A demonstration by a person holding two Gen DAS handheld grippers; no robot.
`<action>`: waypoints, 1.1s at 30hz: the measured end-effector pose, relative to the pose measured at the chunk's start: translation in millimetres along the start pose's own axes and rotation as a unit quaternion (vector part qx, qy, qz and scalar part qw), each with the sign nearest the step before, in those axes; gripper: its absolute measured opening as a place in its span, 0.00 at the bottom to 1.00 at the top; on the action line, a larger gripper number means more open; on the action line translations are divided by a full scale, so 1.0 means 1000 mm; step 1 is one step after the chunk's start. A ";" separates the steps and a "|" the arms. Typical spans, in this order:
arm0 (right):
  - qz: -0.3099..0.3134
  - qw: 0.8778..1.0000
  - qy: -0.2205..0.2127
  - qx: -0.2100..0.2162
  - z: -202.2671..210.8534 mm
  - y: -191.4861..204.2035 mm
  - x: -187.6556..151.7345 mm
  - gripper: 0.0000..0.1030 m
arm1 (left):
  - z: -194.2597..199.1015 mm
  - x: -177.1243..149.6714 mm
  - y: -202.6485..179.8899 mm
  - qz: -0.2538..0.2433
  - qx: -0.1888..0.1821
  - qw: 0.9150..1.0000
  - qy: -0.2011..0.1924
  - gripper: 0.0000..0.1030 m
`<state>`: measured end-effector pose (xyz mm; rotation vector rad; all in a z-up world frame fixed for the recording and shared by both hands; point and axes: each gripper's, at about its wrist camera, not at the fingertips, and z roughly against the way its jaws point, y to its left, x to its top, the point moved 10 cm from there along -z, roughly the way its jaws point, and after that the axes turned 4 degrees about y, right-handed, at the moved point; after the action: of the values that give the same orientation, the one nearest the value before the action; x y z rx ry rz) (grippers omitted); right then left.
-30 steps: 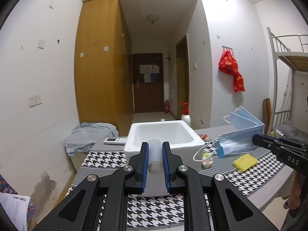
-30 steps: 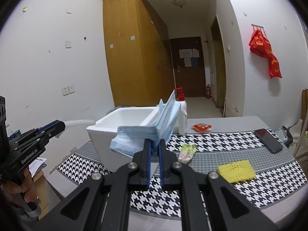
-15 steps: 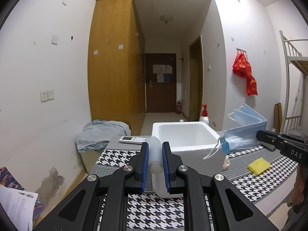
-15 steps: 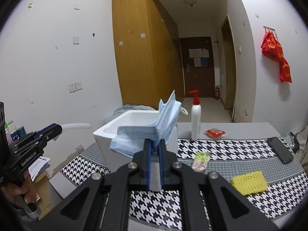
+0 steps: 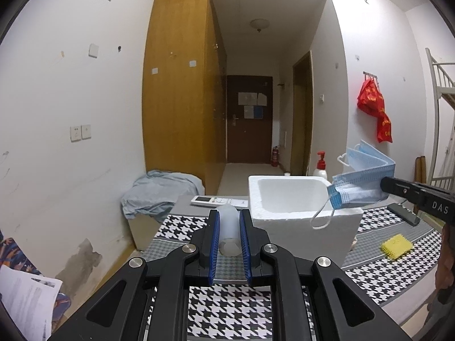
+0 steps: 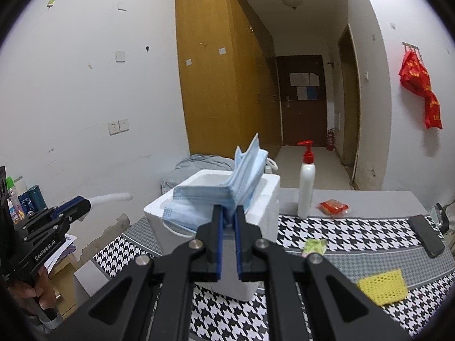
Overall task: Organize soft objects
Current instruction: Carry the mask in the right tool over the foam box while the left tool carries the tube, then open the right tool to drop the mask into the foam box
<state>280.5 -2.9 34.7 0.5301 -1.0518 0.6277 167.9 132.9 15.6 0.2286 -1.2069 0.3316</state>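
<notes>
**Masks and tube held at the foam box**

One table [image 6: 355,199] carries one white foam box [image 5: 301,213]. The right gripper [image 6: 228,213] is clenched on one stack of blue face masks [image 6: 227,190], its long side running level, folded end tilted up, above the box's near rim. The left gripper [image 5: 228,221] grasps one frosted tube [image 5: 228,227], lengthwise along the fingers, left of the box.
</notes>
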 end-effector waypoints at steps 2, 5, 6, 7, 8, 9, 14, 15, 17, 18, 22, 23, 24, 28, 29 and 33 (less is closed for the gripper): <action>0.002 1.000 0.001 0.003 -0.004 0.002 0.002 0.10 | -0.001 -0.001 0.002 0.002 0.004 1.000 0.002 0.15; 0.005 1.000 0.006 0.007 -0.012 0.005 0.003 0.10 | -0.003 -0.002 0.007 0.011 0.008 1.000 0.002 0.15; 0.007 1.000 0.009 0.009 -0.016 0.006 0.003 0.10 | -0.003 -0.003 0.007 0.013 0.009 1.000 0.002 0.15; 0.007 1.000 0.011 0.010 -0.019 0.008 0.003 0.10 | -0.004 -0.003 0.007 0.012 0.010 1.000 0.002 0.15; 0.008 1.000 0.014 0.012 -0.022 0.008 0.004 0.10 | -0.004 -0.003 0.007 0.011 0.011 1.000 0.002 0.15; 0.008 1.000 0.017 0.015 -0.026 0.009 0.004 0.10 | -0.004 -0.004 0.006 0.011 0.012 1.000 0.002 0.15; 0.010 0.999 0.026 0.020 -0.038 0.013 0.004 0.10 | -0.011 -0.005 0.009 0.010 0.017 1.000 0.005 0.15; 0.011 0.999 0.029 0.020 -0.041 0.013 0.005 0.10 | -0.011 -0.005 0.011 0.011 0.018 1.000 0.005 0.15; 0.012 0.999 0.030 0.022 -0.044 0.015 0.005 0.10 | -0.013 -0.006 0.013 0.011 0.020 1.000 0.005 0.15; 0.012 0.999 0.032 0.023 -0.047 0.015 0.006 0.10 | -0.015 -0.006 0.014 0.011 0.021 1.000 0.006 0.15; 0.009 0.999 0.040 0.022 -0.058 0.015 0.006 0.10 | -0.018 -0.007 0.016 0.012 0.025 1.000 0.009 0.15; 0.008 0.999 0.041 0.022 -0.059 0.015 0.005 0.10 | -0.019 -0.008 0.016 0.012 0.026 1.000 0.009 0.15; 0.008 0.999 0.044 0.023 -0.062 0.015 0.004 0.10 | -0.020 -0.008 0.016 0.012 0.026 1.000 0.010 0.15; 0.009 0.998 0.051 0.021 -0.070 0.017 0.003 0.10 | -0.022 -0.006 0.019 0.018 0.029 0.999 0.006 0.15; 0.009 0.998 0.055 0.020 -0.072 0.017 0.002 0.10 | -0.022 -0.006 0.019 0.017 0.029 0.999 0.006 0.15; 0.010 0.998 0.063 0.018 -0.079 0.018 0.001 0.10 | -0.023 -0.006 0.019 0.016 0.031 0.999 0.005 0.15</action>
<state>317.8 62.7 5.9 0.5051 -0.9303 0.6899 179.0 157.8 1.6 0.2614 -1.1930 0.3972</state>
